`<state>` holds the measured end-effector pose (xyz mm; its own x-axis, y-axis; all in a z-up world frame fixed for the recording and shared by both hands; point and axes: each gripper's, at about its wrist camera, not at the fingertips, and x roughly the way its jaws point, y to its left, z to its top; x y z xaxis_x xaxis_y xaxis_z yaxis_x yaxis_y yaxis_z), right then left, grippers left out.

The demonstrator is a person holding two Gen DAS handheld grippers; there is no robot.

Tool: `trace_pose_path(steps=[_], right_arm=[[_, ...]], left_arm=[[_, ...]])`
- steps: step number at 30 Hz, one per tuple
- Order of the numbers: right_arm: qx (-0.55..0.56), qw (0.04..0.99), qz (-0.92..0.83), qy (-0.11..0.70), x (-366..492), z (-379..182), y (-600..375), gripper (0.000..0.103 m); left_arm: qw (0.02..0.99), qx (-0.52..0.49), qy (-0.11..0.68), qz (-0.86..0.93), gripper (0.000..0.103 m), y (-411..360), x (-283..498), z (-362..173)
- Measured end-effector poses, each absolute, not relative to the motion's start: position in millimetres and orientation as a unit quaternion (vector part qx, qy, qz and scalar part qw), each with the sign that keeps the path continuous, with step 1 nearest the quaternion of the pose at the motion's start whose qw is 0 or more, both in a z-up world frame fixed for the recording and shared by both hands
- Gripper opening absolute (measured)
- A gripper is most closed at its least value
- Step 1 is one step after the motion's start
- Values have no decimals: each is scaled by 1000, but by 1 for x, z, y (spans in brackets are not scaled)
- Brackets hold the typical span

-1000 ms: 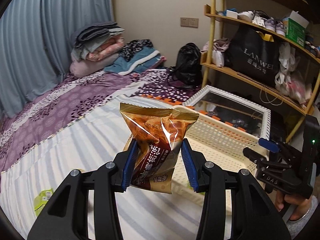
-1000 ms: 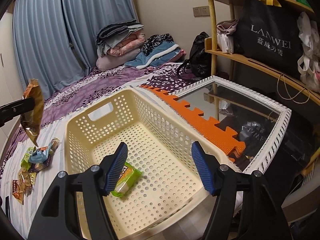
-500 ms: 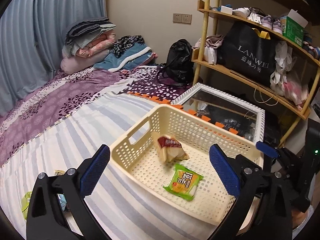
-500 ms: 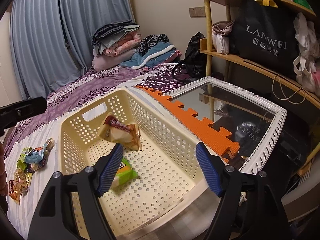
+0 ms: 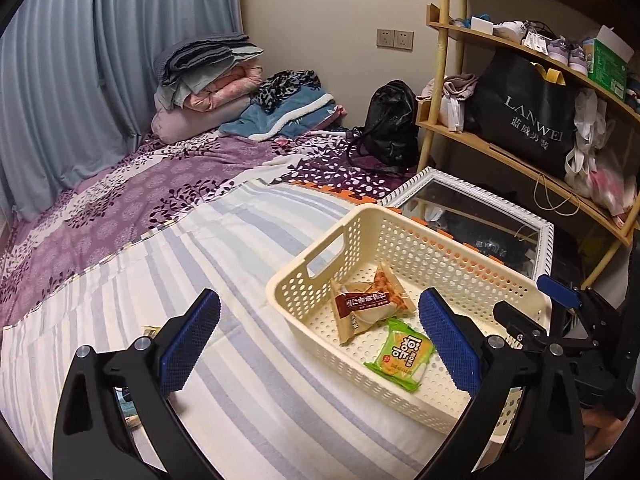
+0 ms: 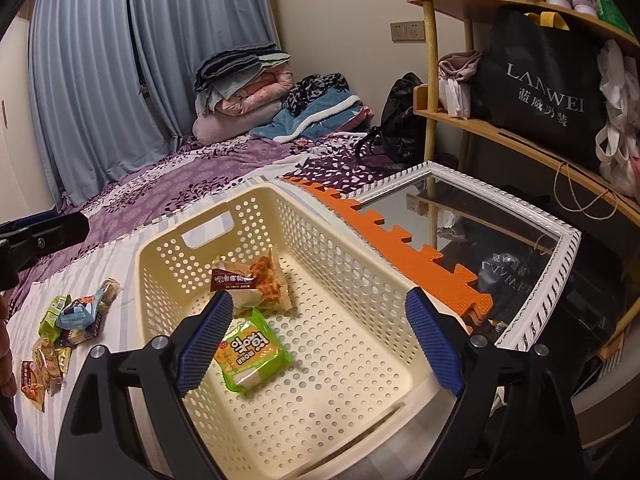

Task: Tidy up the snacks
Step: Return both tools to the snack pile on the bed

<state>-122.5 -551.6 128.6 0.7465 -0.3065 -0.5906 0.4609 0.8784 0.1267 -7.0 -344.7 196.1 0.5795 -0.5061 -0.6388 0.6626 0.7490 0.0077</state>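
black bag [image 6: 540, 76] reads "lanwei" (shelf [image 6: 520, 136])

We hold our left gripper [image 5: 318, 340] with its 2 blue pads spread wide across the lower frame, nothing between them. Our right gripper [image 6: 318, 342] points down and forward, its jaws opening, empty; in the left wrist view it sits at the lower right edge, our hand [image 5: 600, 428] gripping beneath it.
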Motion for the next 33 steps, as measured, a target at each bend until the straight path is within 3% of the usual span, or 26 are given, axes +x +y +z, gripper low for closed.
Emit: trace_pose_path(steps=[15, 33], right_arm=[[121, 944, -138, 275, -99, 147, -504, 88], [82, 953, -18, 291, -65, 152, -407, 88]], left_arm=[[905, 86, 314, -273, 101, -273, 3, 206], [934, 24, 326, -142, 101, -131, 10, 203]])
